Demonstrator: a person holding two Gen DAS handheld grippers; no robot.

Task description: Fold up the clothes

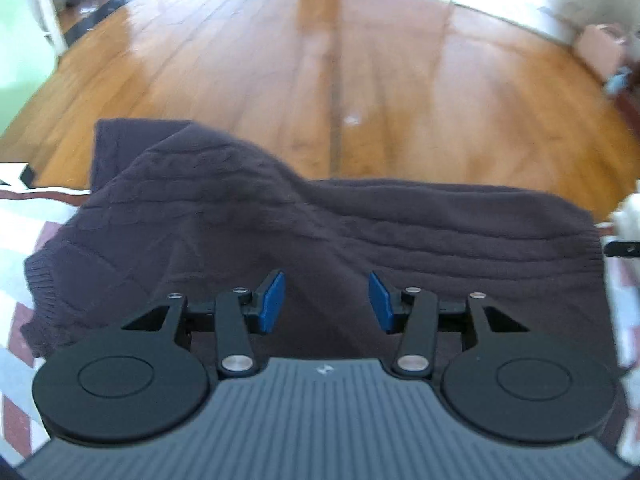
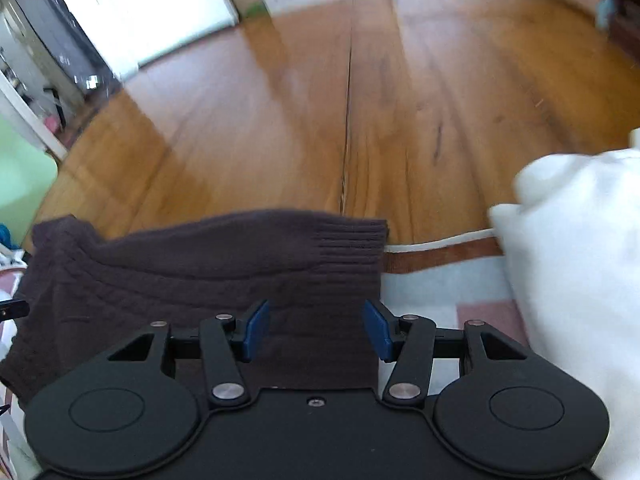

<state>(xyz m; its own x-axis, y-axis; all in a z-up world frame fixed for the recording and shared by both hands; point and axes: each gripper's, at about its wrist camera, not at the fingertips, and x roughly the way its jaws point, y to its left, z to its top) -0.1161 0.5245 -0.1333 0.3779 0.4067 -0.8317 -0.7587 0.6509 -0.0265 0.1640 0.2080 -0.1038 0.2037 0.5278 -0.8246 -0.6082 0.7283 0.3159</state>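
A dark purple-brown knit sweater (image 1: 304,220) lies partly folded on a patterned cover; it also shows in the right wrist view (image 2: 208,268), with its ribbed hem at the right. My left gripper (image 1: 326,302) is open and empty, just above the sweater's middle. My right gripper (image 2: 316,330) is open and empty over the sweater's right edge. The blue pads (image 1: 274,300) hold nothing.
The white and red patterned cover (image 2: 440,284) ends at an edge above a wooden floor (image 1: 320,60). A white pillow or garment (image 2: 580,260) lies at the right. A cardboard box (image 1: 600,46) stands far right on the floor.
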